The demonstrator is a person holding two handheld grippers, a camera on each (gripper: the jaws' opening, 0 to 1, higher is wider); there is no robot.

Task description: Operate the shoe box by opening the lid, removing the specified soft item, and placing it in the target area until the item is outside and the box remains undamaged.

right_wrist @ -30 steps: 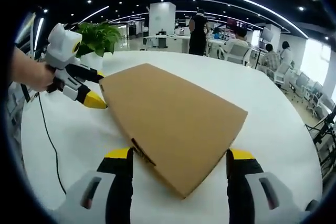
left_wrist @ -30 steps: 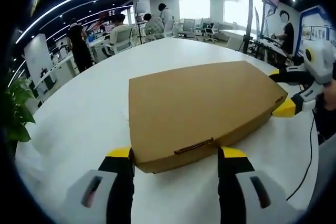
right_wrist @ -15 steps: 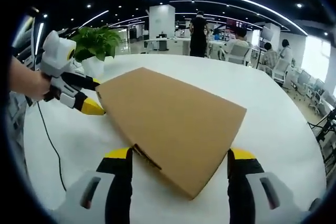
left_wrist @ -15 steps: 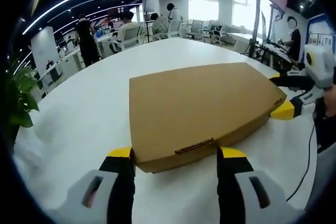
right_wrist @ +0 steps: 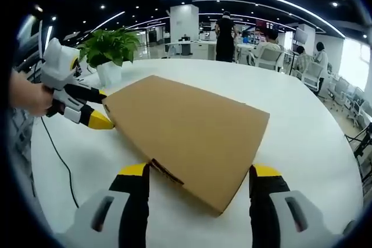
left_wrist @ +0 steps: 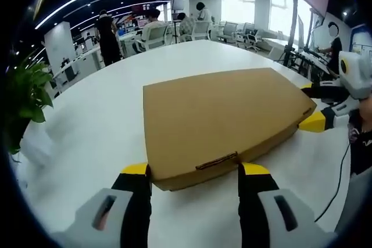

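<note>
A flat brown shoe box (left_wrist: 224,120) lies shut on the round white tabletop (left_wrist: 99,126). The left tool (left_wrist: 195,175) stands wide, its two yellow tips at the box's near edge, one on each side of the small tab. The right tool (right_wrist: 197,175) is wide too, with a box corner between its tips. A green plant (right_wrist: 110,47) in a white pot sits on the far side.

One shoe box (left_wrist: 224,120) (closed), two grippers, one potted plant (right_wrist: 109,47).
</note>
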